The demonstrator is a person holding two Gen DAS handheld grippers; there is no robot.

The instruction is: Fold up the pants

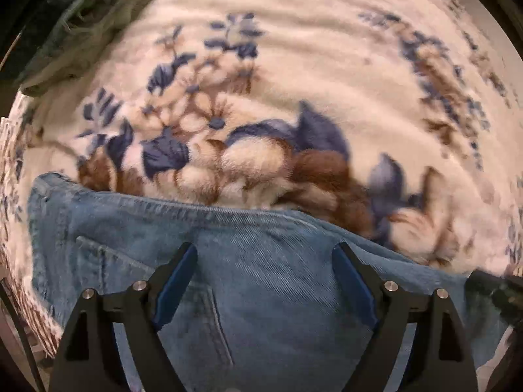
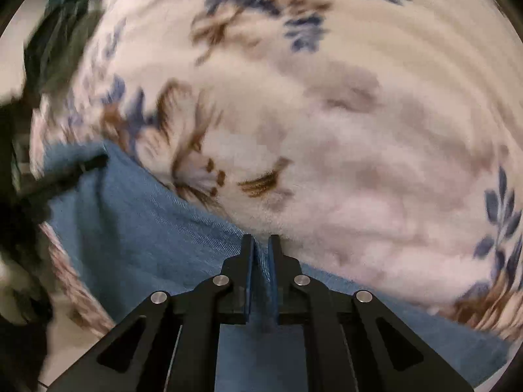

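Bedding: floral fleece blanket [image 1: 294, 65], cream with blue-brown blooms. Nearest, blue denim pants [image 1: 261, 277] spread flat; heavy, stiffish, likely best gripped at seams. Left hand-held gripper [image 1: 264, 251] gapes above them; right hand-held gripper [image 2: 261, 240] pinches their edge. Beyond, crumpled green cloth [image 1: 81, 32].

A plush cream blanket [image 1: 294, 65] is covering almost everything in both views, printed with blue leaves and brown and beige flowers. A rumpled heap of dark green and grey cloth [image 1: 81, 32] is lying at its upper left edge. Pale floor [image 2: 65, 336] is showing past the blanket's lower left edge in the right wrist view. Soft, warm light is falling evenly.
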